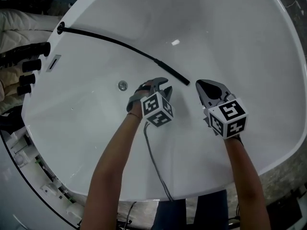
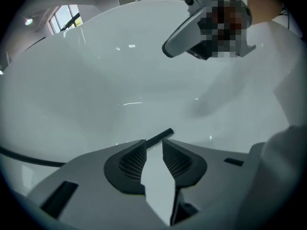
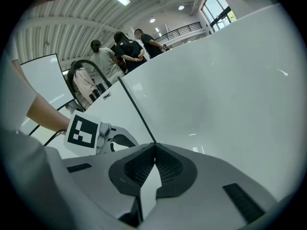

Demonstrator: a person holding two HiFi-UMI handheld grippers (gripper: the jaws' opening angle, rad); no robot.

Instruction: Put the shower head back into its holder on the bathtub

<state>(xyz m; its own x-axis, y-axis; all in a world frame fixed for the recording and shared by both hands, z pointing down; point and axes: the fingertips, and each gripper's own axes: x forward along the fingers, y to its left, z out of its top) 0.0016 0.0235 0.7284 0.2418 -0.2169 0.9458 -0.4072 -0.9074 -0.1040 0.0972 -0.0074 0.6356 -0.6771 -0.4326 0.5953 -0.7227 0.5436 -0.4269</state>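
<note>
Bathtub (image 1: pixel 230 28): white, v. glossy, smooth, prob. acrylic or enamel; ceiling lights show as bright refl. on its wall. Shower head (image 1: pixel 175 75) lying in the tub w/ its hose (image 1: pixel 115 42): black, matt to satin. Drain (image 1: pixel 123 86) in the tub floor: polished metal, chrome-like. Knobs (image 1: pixel 33 63) on the tub rim: black, low sheen. Left gripper (image 1: pixel 165 85) & right gripper (image 1: pixel 199 84): grey matt plastic shells; pads (image 2: pixel 132 162) on the jaws dark, finely ribbed, rubbery-looking. Marker cube (image 1: pixel 158 109) on each: matt white w/ black print. Cable (image 1: pixel 153 162) over the tub's near rim: grey, smooth sheath. Floor (image 1: pixel 288 176) outside the tub: speckled, stone-like.
</note>
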